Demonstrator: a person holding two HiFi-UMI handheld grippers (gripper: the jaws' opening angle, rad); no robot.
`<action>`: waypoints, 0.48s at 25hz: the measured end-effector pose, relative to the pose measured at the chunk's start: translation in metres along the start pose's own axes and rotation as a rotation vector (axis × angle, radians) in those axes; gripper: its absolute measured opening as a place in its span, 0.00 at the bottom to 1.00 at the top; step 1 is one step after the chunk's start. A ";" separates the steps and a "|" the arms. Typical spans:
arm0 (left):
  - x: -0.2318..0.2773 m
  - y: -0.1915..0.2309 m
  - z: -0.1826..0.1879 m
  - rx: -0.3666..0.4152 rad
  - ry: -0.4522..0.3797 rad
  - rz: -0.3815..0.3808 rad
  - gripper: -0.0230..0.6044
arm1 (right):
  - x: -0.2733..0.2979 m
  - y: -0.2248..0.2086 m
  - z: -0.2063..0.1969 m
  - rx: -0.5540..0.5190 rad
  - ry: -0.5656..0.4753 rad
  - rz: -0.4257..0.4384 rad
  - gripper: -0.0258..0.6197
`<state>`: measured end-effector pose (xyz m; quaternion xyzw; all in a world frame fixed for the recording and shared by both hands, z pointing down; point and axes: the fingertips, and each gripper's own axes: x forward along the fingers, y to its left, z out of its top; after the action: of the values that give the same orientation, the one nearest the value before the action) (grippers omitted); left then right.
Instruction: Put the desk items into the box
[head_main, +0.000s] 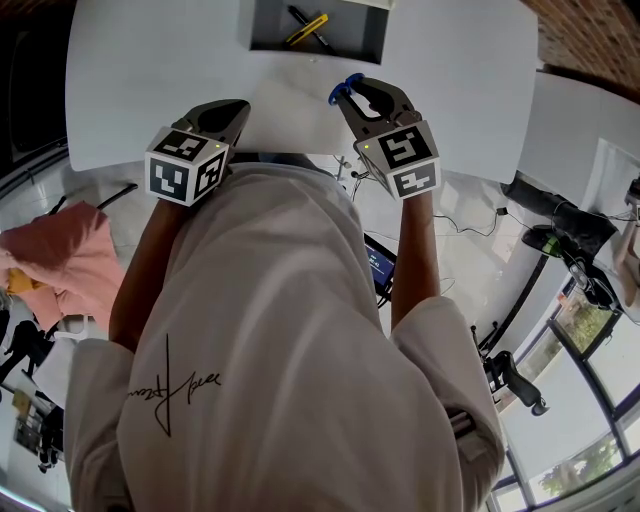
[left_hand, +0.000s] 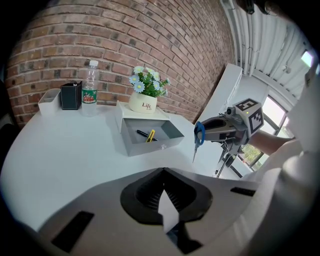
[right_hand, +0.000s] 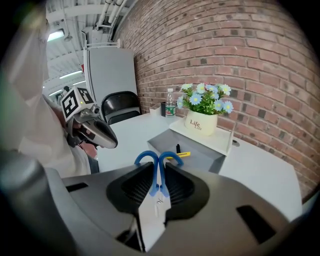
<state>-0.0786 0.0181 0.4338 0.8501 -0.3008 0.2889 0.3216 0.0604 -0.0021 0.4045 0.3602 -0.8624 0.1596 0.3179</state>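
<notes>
My right gripper (head_main: 352, 92) is shut on a pair of blue-handled scissors (head_main: 345, 88), held in the air just short of the open grey box (head_main: 350, 35). In the right gripper view the blue handles (right_hand: 157, 161) stick out past the fingertips and the blades lie back between the pads. In the left gripper view the scissors (left_hand: 198, 137) hang with the blades pointing down. A black pen and a yellow cutter (head_main: 308, 28) lie inside the box (left_hand: 145, 148). My left gripper (head_main: 235, 108) hovers over the near table edge, shut, with nothing in it.
A white pot of flowers (left_hand: 143, 102) stands on a white tray right behind the box. At the back left stand a water bottle (left_hand: 90, 95), a black holder (left_hand: 71, 96) and a white container (left_hand: 48, 101). A brick wall runs behind the white table (left_hand: 60, 145).
</notes>
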 end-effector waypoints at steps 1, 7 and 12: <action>0.000 0.001 0.000 -0.001 -0.001 -0.001 0.04 | -0.001 -0.001 0.001 -0.004 0.007 -0.002 0.19; 0.000 0.002 -0.002 -0.006 -0.002 -0.006 0.04 | -0.007 -0.012 0.011 -0.051 0.016 -0.025 0.19; 0.000 0.005 -0.002 -0.008 0.000 -0.006 0.04 | -0.010 -0.024 0.019 -0.093 0.031 -0.045 0.19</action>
<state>-0.0823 0.0167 0.4370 0.8496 -0.2993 0.2868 0.3260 0.0752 -0.0232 0.3844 0.3617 -0.8555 0.1176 0.3514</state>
